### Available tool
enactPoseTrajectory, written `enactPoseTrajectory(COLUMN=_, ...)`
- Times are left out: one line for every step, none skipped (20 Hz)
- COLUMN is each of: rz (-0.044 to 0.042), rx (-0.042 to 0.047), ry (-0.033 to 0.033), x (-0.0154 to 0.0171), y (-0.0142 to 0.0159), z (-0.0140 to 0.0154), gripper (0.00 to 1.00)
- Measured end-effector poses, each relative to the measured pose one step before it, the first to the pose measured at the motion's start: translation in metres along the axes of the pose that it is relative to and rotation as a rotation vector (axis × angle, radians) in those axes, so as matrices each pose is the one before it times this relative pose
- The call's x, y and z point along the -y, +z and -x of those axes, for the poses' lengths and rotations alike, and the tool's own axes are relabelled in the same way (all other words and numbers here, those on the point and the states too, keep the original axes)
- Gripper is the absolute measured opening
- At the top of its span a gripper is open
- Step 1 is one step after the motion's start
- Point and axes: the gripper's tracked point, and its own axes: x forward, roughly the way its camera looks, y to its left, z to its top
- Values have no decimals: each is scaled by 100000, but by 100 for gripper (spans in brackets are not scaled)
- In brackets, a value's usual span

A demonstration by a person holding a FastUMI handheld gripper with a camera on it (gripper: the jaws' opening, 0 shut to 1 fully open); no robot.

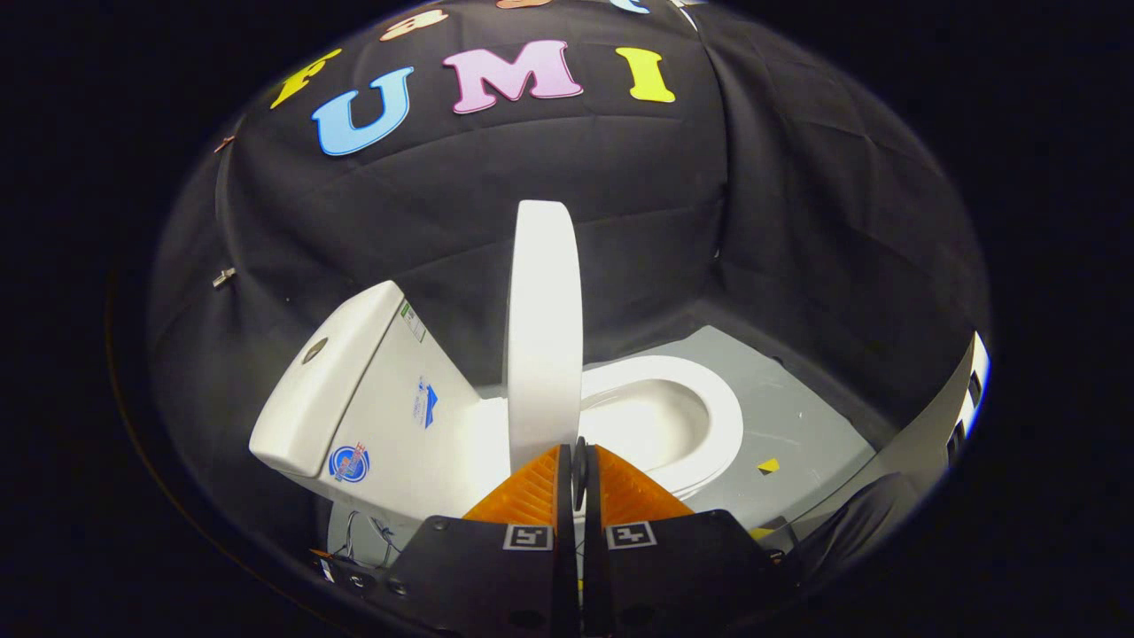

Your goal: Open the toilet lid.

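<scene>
Standing toilet lid [542,337] just ahead of closed hand-held gripper [580,465]

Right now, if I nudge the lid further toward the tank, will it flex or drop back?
The lid looks like rigid moulded plastic, so probably no flex. It stands near upright, short of the tank, so it might tip either way. The shut fingers sit at its edge.

White toilet lid [542,328] raised, standing upright on edge — between tank and open seat, just ahead of fingers.
</scene>
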Motion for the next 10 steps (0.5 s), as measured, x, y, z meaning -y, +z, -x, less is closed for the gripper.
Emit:
enactPoseTrajectory(rz=1213, rx=552, ry=442, x=-718, y=-8, z=212, gripper=7)
enactPoseTrajectory(rz=1596, rx=834, ry=557, x=-845, y=55, z=131, gripper=7)
enactPoseTrajectory(rz=1847, rx=822, ry=325, x=-810, y=-80, z=174, gripper=7)
enactPoseTrajectory(rz=2318, rx=912, ry=48, x=-696, y=10, z=161, gripper=7)
enactPoseTrajectory(rz=2063, rx=847, ry=-67, x=-736, y=-60, z=243, gripper=7)
enactPoseTrajectory(rz=1712, rx=981, ry=-122, x=-717, y=-14, z=110, gripper=7)
enactPoseTrajectory(rz=1708, rx=874, ry=140, x=-707, y=31, z=201, gripper=7)
enactPoseTrajectory(rz=1513, rx=896, ry=35, x=-700, y=87, z=37, gripper=7)
enactPoseTrajectory(rz=1893, rx=941, ry=1, x=-654, y=5, z=11, gripper=8)
enactPoseTrajectory(rz=1904, rx=916, ry=-90, x=-623, y=-57, z=73, gripper=8)
